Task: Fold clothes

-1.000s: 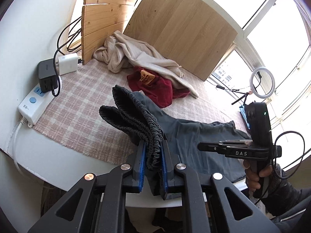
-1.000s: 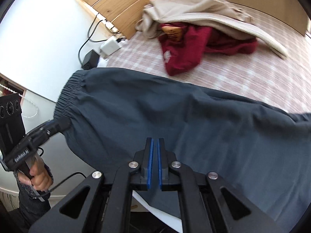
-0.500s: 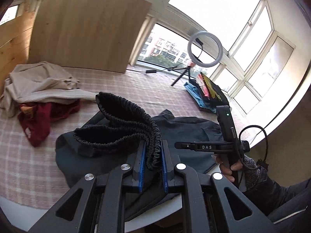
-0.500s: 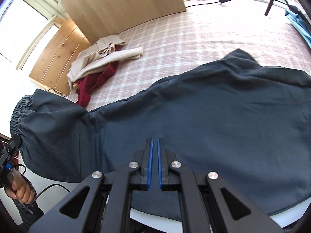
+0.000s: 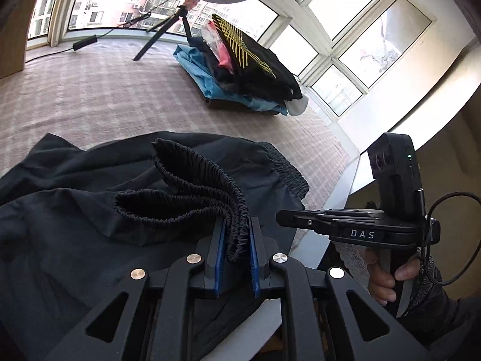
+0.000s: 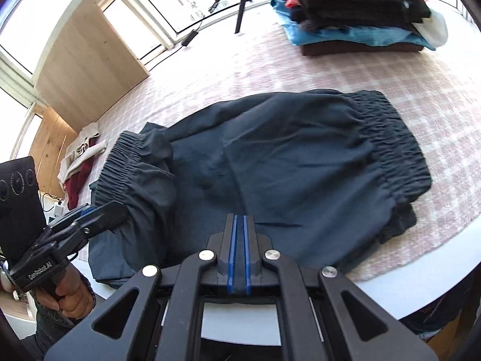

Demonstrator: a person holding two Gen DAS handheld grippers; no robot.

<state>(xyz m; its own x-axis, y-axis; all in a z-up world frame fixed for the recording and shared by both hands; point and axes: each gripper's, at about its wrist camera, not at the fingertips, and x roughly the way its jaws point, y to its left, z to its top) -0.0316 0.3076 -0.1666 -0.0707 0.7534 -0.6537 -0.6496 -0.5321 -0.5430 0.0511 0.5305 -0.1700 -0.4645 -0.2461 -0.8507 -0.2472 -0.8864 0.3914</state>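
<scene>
The left hand-held gripper (image 5: 236, 258), clamped on the bunched elastic cuffs (image 5: 192, 198) of the dark trousers (image 6: 270, 174) at lower centre, has swung them over toward the waistband (image 6: 390, 147), while the right hand-held gripper (image 6: 239, 258), pads together, pinches their near edge, so the tabletop (image 6: 421, 258) fold looks half made.

Left gripper (image 5: 236, 252) is clamped on the bunched elastic waistband (image 5: 192, 198) of the dark trousers (image 5: 75, 210), which lie on the checked cloth (image 5: 90, 90). Right gripper (image 5: 284, 220) (held level by a hand (image 5: 387, 273)) sits alongside. Folded stack (image 5: 240, 69) lies beyond.
</scene>
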